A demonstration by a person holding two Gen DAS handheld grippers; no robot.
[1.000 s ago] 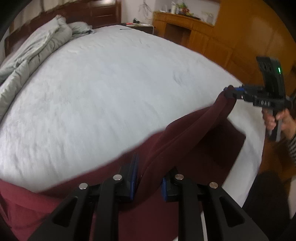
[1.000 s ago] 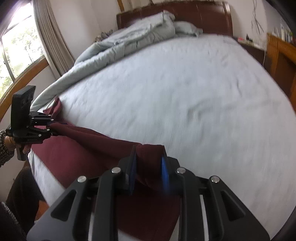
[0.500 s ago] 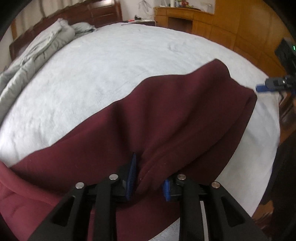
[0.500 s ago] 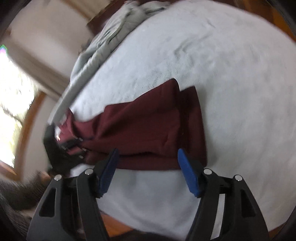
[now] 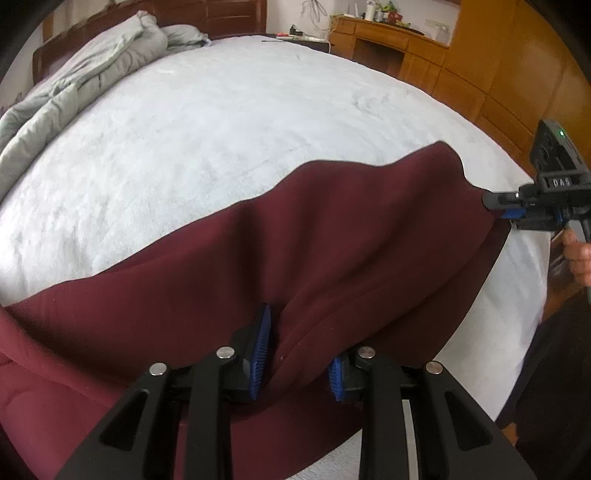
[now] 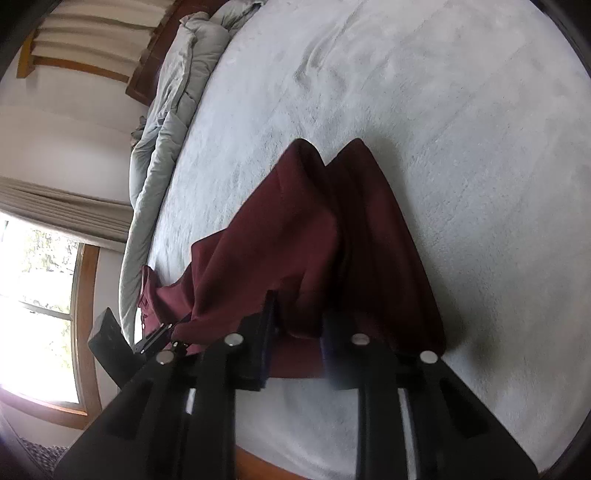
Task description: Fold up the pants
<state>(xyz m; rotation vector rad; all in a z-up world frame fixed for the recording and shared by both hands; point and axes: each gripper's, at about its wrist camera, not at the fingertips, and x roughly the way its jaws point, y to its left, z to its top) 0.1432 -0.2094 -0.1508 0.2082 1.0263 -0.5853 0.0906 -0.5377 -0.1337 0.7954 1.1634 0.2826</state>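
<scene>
The dark red pants [image 5: 332, 240] lie along the near edge of the white bed [image 5: 221, 129], partly lifted. My left gripper [image 5: 299, 354] is shut on a fold of the pants near the waist end. In the left wrist view my right gripper [image 5: 498, 205] pinches the far right edge of the cloth. In the right wrist view my right gripper [image 6: 295, 332] is shut on the near edge of the pants [image 6: 314, 229], with two pointed folds rising beyond it. My left gripper [image 6: 162, 338] shows at the far left, holding the other end.
A rumpled grey duvet [image 5: 74, 81] lies along the far left of the bed by the dark headboard [image 5: 221, 14]. Wooden cabinets [image 5: 498, 74] stand to the right. A window with curtains [image 6: 44, 277] is beyond the bed's left side.
My right gripper, open and off the cloth half a second ago, has closed on the pants' edge again. The pants have dropped from hanging stretched to lying spread on the bed. Left grip unchanged.
</scene>
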